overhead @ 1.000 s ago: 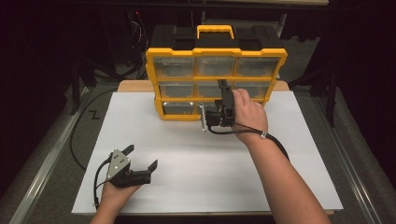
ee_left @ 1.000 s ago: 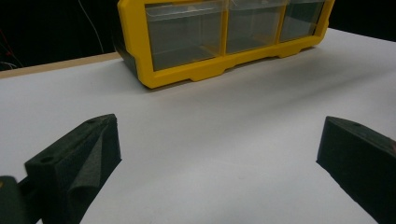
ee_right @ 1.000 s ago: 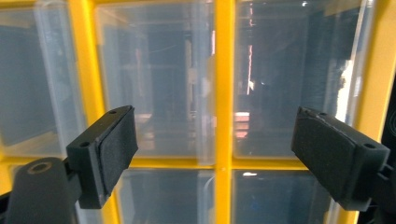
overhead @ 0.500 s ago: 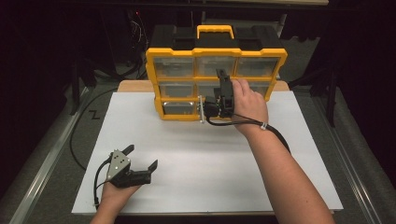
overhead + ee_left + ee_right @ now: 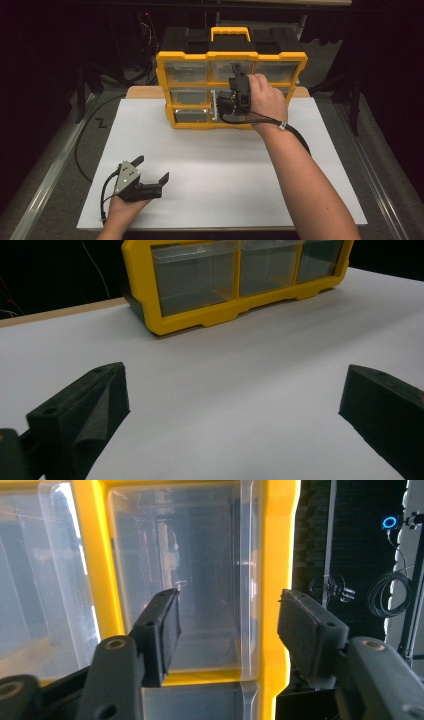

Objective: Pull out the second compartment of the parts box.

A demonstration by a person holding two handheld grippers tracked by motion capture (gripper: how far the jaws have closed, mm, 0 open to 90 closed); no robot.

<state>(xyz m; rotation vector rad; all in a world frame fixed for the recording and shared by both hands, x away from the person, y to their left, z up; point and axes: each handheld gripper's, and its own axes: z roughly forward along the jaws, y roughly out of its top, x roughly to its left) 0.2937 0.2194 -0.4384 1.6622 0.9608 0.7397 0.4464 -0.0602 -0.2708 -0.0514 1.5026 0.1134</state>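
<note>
Standing upright at the far edge of the white table surface (image 5: 225, 165), the yellow organizer case (image 5: 165, 90) shows its grid of clear drawers toward the person, with its black back and yellow handle (image 5: 230, 33) on top. The right gripper (image 5: 235, 75) is raised against the front of the case, near the middle column between the upper and middle rows, held by the right hand (image 5: 267, 102) whose forearm crosses the sheet from the lower right. In the right gripper view its 2 black jaws stand moderately apart with nothing between the pads; 1 jaw lies over the face of a clear drawer (image 5: 180, 580) and the other sits past the yellow frame bar (image 5: 277, 580), so that bar and the drawer's edge lie in the gap, not yet pinched. Whether either pad touches the plastic cannot be told. The left gripper (image 5: 150, 170) rests low on the sheet near the front left corner, in the left hand (image 5: 122, 210), well apart from the case. Its jaws are spread wide and empty, with bare white surface between them and the case's bottom row (image 5: 235, 275) ahead.
</note>
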